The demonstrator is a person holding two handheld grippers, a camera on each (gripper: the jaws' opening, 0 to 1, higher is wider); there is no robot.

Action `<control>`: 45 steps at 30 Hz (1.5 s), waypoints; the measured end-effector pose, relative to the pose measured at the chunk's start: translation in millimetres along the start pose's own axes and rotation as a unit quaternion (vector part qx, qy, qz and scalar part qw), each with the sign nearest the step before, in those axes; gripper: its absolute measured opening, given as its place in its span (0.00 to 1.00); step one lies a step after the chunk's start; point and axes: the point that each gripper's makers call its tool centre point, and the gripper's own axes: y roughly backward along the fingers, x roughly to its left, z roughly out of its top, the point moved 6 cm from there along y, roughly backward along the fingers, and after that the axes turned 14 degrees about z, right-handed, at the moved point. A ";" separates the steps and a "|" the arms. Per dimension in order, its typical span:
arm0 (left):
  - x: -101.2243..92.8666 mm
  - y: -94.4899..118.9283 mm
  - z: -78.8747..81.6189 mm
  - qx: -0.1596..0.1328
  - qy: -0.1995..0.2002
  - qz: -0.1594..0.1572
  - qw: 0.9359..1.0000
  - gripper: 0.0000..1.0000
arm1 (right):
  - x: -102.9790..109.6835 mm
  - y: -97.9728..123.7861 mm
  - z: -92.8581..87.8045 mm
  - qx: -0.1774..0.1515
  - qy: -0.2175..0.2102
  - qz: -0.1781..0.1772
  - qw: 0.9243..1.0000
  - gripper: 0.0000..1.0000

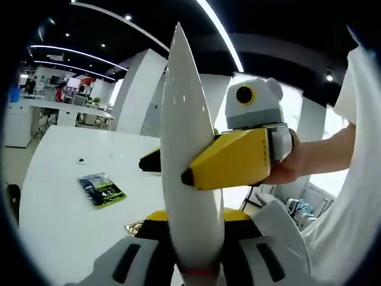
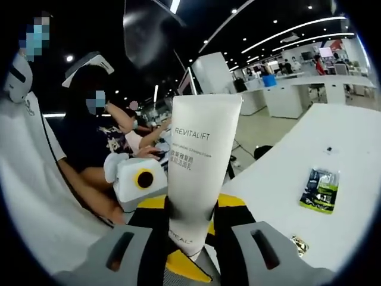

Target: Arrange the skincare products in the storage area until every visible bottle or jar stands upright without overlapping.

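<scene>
White worktop [image 2: 333,137] stretches through an open office under dark ceilings with strip lights. Held above it, a white tube [image 2: 199,173] printed REVITALIFT stands cap-down and crimped end up. Both grippers clamp it near the cap: the left gripper [image 1: 193,247] and the right gripper [image 2: 190,238], fingers closed on it. A green-black sachet [image 2: 319,190] lies flat on the worktop.
</scene>
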 end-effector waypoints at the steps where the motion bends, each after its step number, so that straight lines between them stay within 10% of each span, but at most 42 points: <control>1: 3.0 -0.3 1.2 -0.006 -0.006 0.013 1.000 0.28 | -1.1 -0.1 0.0 -0.003 0.000 -0.006 1.000 0.25; 33: 28.3 -1.9 4.1 -0.002 -0.002 0.128 0.992 0.35 | -23.3 3.6 11.3 -0.029 0.021 -0.082 0.996 0.24; 45: 47.4 8.8 -4.1 0.055 -0.201 0.214 0.954 0.30 | -46.2 23.9 31.9 -0.050 0.033 -0.121 0.991 0.24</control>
